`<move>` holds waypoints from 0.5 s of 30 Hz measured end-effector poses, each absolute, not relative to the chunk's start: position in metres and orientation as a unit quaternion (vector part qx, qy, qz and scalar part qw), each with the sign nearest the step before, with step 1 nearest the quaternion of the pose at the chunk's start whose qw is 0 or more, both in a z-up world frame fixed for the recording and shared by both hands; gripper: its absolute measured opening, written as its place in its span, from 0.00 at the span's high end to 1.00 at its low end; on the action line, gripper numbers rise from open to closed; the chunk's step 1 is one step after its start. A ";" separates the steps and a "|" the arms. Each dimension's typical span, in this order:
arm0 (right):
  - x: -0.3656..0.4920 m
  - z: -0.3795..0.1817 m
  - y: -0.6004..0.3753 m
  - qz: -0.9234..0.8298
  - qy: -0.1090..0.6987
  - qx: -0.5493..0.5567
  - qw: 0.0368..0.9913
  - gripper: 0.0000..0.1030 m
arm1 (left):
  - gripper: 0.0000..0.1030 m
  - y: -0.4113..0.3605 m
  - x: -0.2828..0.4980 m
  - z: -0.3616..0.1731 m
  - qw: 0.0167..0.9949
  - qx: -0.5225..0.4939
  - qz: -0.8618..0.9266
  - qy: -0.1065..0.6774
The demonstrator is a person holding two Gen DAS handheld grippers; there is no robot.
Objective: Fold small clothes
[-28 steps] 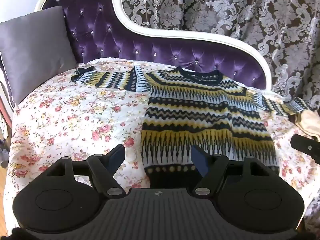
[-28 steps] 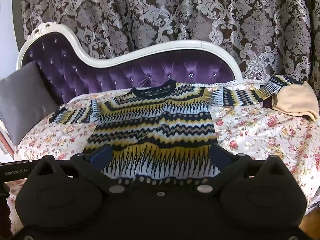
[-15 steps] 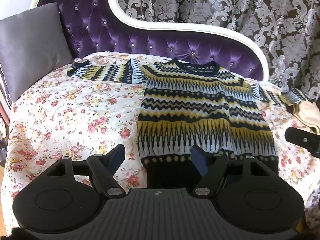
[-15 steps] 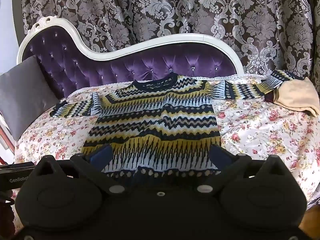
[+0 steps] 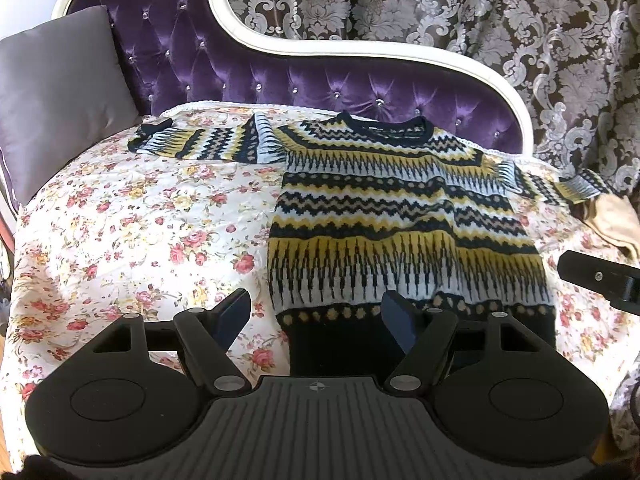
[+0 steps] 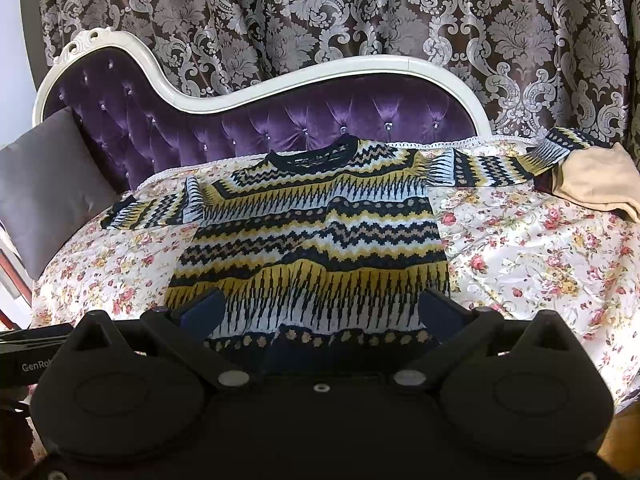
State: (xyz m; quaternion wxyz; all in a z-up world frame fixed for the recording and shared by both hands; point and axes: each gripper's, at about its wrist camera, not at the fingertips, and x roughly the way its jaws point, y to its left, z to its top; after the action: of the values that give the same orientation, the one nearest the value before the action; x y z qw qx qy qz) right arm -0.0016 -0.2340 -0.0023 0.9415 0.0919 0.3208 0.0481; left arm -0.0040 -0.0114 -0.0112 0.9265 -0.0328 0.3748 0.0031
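A knitted sweater (image 5: pixel 400 216) (image 6: pixel 316 232) in yellow, black and white zigzag bands lies flat on the floral bedspread (image 5: pixel 140 224), both sleeves spread sideways, neck toward the purple backrest. My left gripper (image 5: pixel 316 316) hovers open above the hem's left corner, nothing between its fingers. My right gripper (image 6: pixel 320 312) hangs open over the middle of the hem, its fingers apart and holding nothing. The right gripper's black body (image 5: pixel 600 280) shows at the right edge of the left wrist view.
A grey cushion (image 5: pixel 60 100) leans at the left end of the purple tufted backrest (image 5: pixel 320 88). A beige cloth (image 6: pixel 596 180) lies on the right sleeve's end. A patterned curtain (image 6: pixel 360 20) hangs behind. Floral bedspread stretches left and right of the sweater.
Both grippers have drifted slightly, so the sweater sits a little higher and further from the fingers in both views. The jaws stayed apart throughout.
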 end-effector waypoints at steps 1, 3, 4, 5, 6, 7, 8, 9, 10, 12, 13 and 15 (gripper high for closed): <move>-0.001 -0.002 -0.234 0.048 0.321 0.092 0.941 0.01 | 0.31 -0.012 -0.004 -0.011 0.926 -0.033 0.003 0.375; -0.001 -0.003 -0.234 0.048 0.322 0.093 0.941 0.01 | 0.31 -0.012 -0.004 -0.012 0.926 -0.033 0.003 0.375; -0.001 -0.003 -0.234 0.048 0.321 0.093 0.941 0.01 | 0.31 -0.013 -0.004 -0.012 0.926 -0.033 0.003 0.375; -0.001 -0.003 -0.234 0.047 0.321 0.093 0.941 0.01 | 0.31 -0.013 -0.004 -0.012 0.926 -0.033 0.002 0.375; -0.001 -0.003 -0.234 0.047 0.321 0.092 0.941 0.01 | 0.31 -0.013 -0.005 -0.012 0.926 -0.032 0.002 0.375; -0.001 -0.003 -0.234 0.047 0.321 0.093 0.941 0.01 | 0.31 -0.014 -0.005 -0.013 0.927 -0.032 0.002 0.375; -0.001 -0.003 -0.234 0.048 0.321 0.093 0.941 0.01 | 0.31 -0.015 -0.005 -0.013 0.926 -0.031 0.001 0.375; -0.001 -0.004 -0.234 0.048 0.321 0.093 0.941 0.01 | 0.31 -0.015 -0.005 -0.013 0.926 -0.031 0.001 0.376; -0.001 -0.003 -0.234 0.048 0.321 0.093 0.941 0.01 | 0.31 -0.015 -0.004 -0.013 0.926 -0.032 0.000 0.376; -0.001 -0.003 -0.234 0.048 0.321 0.093 0.941 0.01 | 0.31 -0.015 -0.004 -0.013 0.926 -0.031 0.000 0.376; -0.001 -0.004 -0.234 0.049 0.321 0.093 0.941 0.01 | 0.31 -0.015 -0.004 -0.014 0.926 -0.031 0.000 0.376; 0.000 -0.004 -0.234 0.049 0.321 0.093 0.941 0.01 | 0.31 -0.015 -0.005 -0.014 0.926 -0.032 0.000 0.377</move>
State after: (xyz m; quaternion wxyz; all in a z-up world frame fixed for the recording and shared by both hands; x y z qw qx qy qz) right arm 0.0002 -0.2340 -0.0036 0.9412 0.0933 0.3212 0.0487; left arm -0.0047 -0.0149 -0.0138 0.9258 -0.0322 0.3767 0.0000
